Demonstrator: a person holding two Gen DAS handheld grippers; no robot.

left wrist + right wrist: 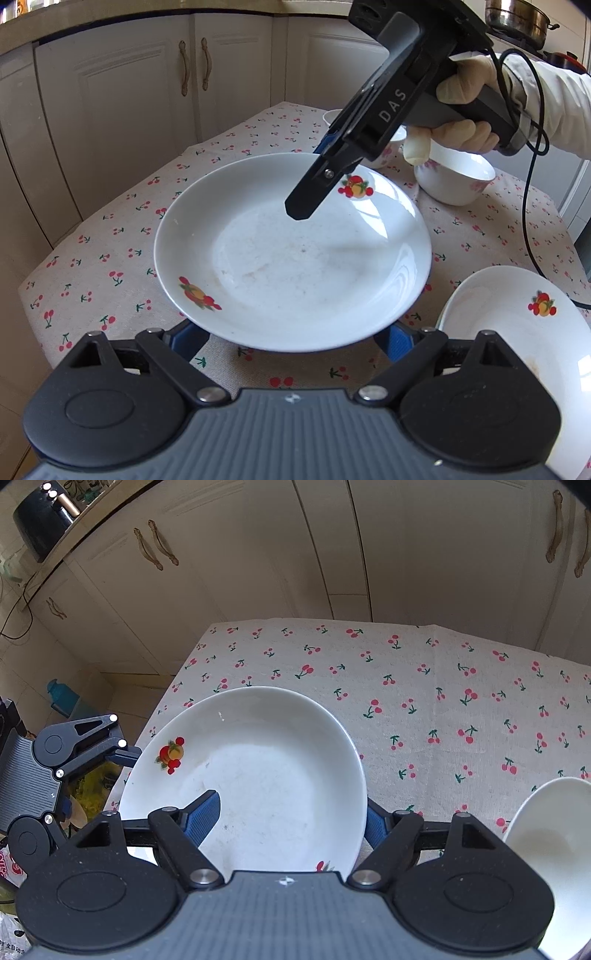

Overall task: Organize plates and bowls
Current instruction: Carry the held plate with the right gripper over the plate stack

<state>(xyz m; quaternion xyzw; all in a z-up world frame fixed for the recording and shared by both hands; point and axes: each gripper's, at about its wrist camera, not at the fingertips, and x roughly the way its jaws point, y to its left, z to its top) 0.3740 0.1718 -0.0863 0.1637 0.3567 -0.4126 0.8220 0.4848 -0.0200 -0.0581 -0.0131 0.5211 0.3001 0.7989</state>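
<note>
A white plate with fruit prints (291, 254) is lifted above the cherry-print tablecloth (110, 258). My right gripper (314, 177) grips its far rim, one finger inside the plate and one under the rim; it also shows in the right wrist view (291, 819) with the plate (258, 775) between its blue pads. My left gripper (291, 341) is open, its fingers spread wide under the plate's near rim; whether they touch it is hidden. A second fruit-print plate (517, 332) lies at the right. Two white bowls (454, 177) stand behind.
White cabinets (147, 92) stand close behind the table. A white bowl (554, 849) sits at the right edge of the right wrist view. The table's left edge drops to the floor, where a teal bottle (61, 698) stands. A cable (532, 184) hangs from the right gripper.
</note>
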